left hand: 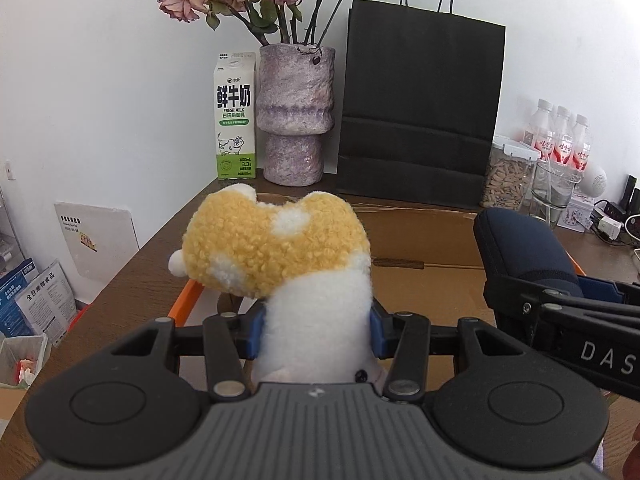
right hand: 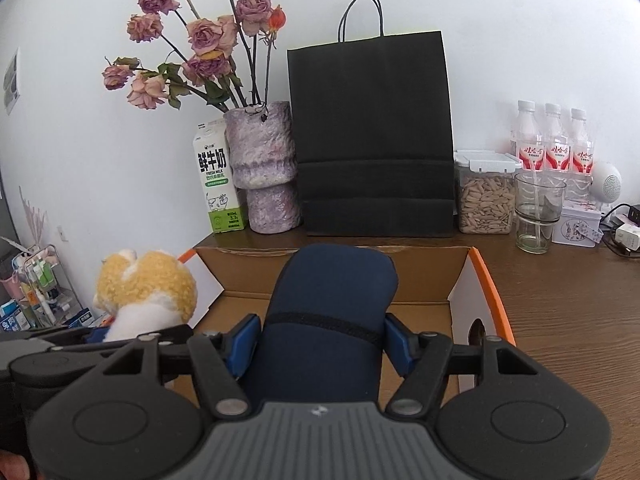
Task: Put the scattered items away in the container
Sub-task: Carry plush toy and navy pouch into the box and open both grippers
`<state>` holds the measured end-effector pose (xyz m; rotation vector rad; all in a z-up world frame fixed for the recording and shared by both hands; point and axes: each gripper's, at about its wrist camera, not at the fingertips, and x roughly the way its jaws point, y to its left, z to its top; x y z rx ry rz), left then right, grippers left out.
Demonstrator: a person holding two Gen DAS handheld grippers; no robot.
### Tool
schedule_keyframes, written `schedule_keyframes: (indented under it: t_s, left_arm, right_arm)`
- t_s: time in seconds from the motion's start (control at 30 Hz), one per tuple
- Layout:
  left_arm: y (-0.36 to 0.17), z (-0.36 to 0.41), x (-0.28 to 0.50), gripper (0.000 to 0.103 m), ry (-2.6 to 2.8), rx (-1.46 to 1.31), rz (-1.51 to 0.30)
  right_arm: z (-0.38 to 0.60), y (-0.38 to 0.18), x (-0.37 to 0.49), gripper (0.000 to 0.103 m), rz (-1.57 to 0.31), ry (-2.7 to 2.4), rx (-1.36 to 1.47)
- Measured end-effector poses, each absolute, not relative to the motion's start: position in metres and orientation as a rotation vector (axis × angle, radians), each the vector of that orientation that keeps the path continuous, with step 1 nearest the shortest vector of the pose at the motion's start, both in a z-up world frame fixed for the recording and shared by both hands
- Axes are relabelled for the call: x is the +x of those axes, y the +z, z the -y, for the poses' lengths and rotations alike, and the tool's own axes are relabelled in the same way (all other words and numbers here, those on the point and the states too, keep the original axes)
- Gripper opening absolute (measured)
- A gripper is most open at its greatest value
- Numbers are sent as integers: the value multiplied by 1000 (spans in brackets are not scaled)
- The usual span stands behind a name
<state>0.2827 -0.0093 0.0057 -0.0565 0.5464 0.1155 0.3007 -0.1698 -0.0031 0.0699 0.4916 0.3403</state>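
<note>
The left tongs [left hand: 316,334] clench the white body of a yellow-and-white plush toy [left hand: 280,248], held above the left edge of the open cardboard box [right hand: 460,292]; the right tongs [right hand: 320,340] grip a navy padded pouch [right hand: 332,304] over the box's middle; beyond, on the wooden tabletop [right hand: 572,300], stand a milk carton [right hand: 214,184], a vase of dried roses [right hand: 266,168] and a black paper bag [right hand: 372,136].

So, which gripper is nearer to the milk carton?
Left. The left gripper, shut on the plush toy, is at the box's left side, below the milk carton. The right gripper, shut on the navy pouch, is further right, over the box's middle.
</note>
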Motion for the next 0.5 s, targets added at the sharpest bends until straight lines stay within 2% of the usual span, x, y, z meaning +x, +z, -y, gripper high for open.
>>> schedule_keyframes:
  t_s: [0.17,0.23,0.27,0.3,0.33,0.37,0.5]
  left_arm:
    - [6,13,280,50,107,-34,-537]
    - [5,15,279,58,118,-26,-532]
    - [5,16,278,72,146,-23,-526]
    - [6,16,277,95,194,-14,-513]
    - [6,15,276,103,232,-8,-496]
    - [8,14,274,103,252,-7,-473]
    - [14,7,270,103,218,-59,-467]
  right_arm:
    - [171,-3,300,67,-500,342,65]
    - [171,-4,300,72,-513,346,64]
    - [171,-5,299,80,-516,337,62]
    - [172,-5,298,85,-518,311,60]
    - [174,-4,297,95,-518,289,60]
    - [178,-2,296,103,-512,280,70]
    - [186,1,292,103,-507,312,114]
